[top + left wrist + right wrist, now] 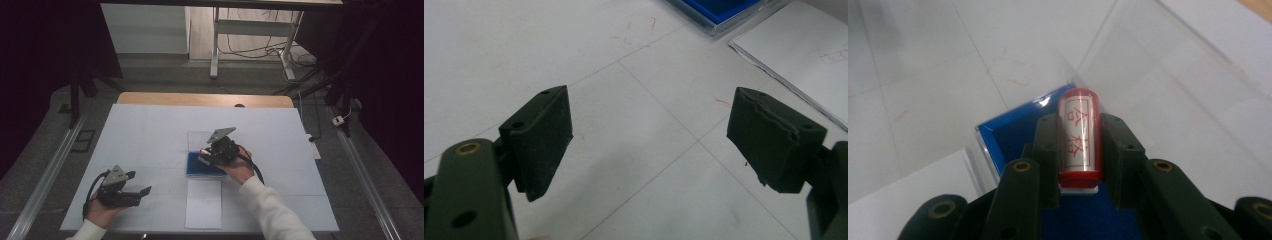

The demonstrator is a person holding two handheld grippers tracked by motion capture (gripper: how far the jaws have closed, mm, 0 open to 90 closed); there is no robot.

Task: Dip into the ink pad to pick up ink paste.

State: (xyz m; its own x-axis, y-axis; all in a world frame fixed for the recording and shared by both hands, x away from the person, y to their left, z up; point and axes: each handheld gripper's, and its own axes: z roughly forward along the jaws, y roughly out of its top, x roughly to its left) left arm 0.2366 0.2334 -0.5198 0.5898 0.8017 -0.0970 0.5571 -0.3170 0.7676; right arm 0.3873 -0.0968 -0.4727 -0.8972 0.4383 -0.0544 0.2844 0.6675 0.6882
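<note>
High view shows the right gripper (210,154) over the blue ink pad (202,165) in the middle of the white table (150,135), with a red stamp (204,153) held in its jaws. The right gripper view shows it up close — the two black jaws are closed snug on the sides of the stamp (1079,135), which has red writing on its clear body and points away from the camera toward the far edge of the pad (1013,135). The pad sits in a clear case whose lid (1168,75) stands open on the far side. It looks like the inking step is going on: the stamp is at the pad, but I cannot tell if its face is touching the ink yet. The next move probably calls for a lift straight up and a short trip toward the near side, to the white paper (203,203) that lies just beside the pad. The stamp would need to come down flat there. The right hand (239,167) reaches in from the near right with the arm slanted toward the middle. The left gripper (137,184) rests low at the near left, well apart from the pad — its jaws are wide open and hold nothing, with bare table between them (649,150).
</note>
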